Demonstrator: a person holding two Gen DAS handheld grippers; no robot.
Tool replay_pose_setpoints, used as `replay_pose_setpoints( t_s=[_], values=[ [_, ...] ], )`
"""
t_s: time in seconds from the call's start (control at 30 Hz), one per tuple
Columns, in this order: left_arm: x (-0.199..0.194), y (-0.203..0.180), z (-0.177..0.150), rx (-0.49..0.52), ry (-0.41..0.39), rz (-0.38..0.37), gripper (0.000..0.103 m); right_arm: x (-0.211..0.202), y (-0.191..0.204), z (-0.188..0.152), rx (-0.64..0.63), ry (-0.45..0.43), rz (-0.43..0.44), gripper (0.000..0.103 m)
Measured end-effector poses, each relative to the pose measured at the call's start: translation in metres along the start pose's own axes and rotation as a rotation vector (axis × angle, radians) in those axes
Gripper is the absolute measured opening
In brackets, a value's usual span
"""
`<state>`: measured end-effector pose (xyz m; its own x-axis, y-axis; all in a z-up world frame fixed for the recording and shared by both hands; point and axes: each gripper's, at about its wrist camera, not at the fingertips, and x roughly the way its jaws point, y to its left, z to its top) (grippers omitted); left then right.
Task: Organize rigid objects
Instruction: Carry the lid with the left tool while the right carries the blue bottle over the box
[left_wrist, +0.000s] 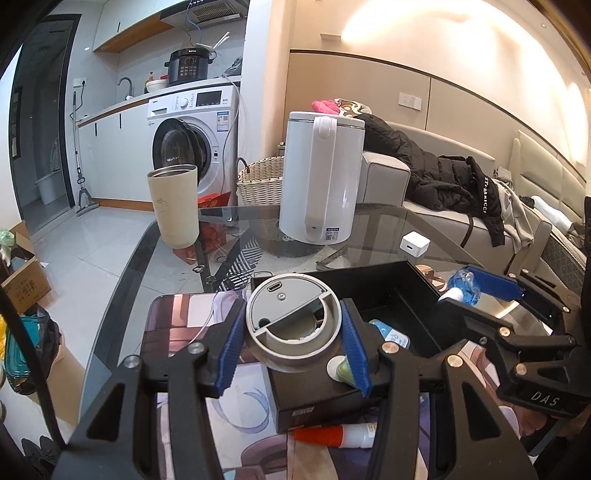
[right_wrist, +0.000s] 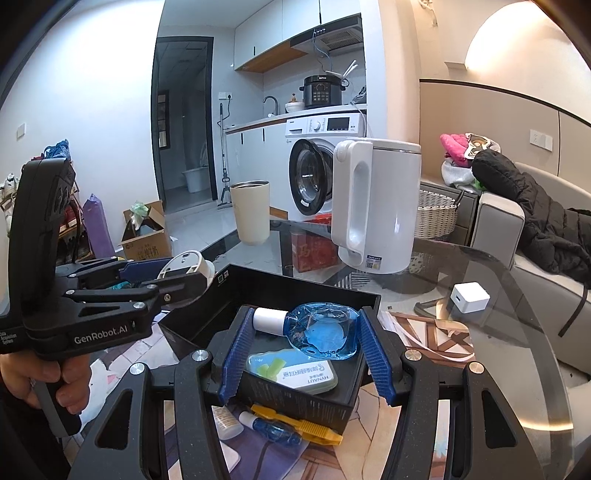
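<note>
My left gripper (left_wrist: 293, 339) is shut on a grey round gadget (left_wrist: 291, 325) and holds it over the near left corner of a black box (left_wrist: 369, 280). It also shows in the right wrist view (right_wrist: 184, 269). My right gripper (right_wrist: 303, 347) is shut on a blue clear bottle with a white cap (right_wrist: 317, 332), held over the black box (right_wrist: 295, 288). In the box lie a green tin (right_wrist: 295, 369) and a small green-capped tube (left_wrist: 341, 367). The right gripper and bottle show in the left wrist view (left_wrist: 469, 286).
On the glass table (right_wrist: 498, 332) stand a white kettle (left_wrist: 319, 177), a beige tumbler (left_wrist: 173, 206) and a white charger cube (left_wrist: 414, 245). In front of the box lie an orange and white tube (left_wrist: 336, 435), a yellow clip (right_wrist: 306, 424) and a small blue bottle (right_wrist: 273, 430). A sofa stands to the right.
</note>
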<state>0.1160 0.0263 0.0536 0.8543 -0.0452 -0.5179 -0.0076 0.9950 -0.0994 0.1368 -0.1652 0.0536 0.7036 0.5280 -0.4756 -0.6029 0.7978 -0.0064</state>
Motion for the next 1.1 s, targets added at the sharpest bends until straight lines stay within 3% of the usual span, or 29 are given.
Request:
replay_pose_setpoints(
  t_s=[1.1],
  values=[
    [0.038, -0.015, -0.005, 0.088, 0.069, -0.034, 0.049, 0.044, -0.004, -0.003, -0.045, 0.073, -0.005, 0.058]
  ],
)
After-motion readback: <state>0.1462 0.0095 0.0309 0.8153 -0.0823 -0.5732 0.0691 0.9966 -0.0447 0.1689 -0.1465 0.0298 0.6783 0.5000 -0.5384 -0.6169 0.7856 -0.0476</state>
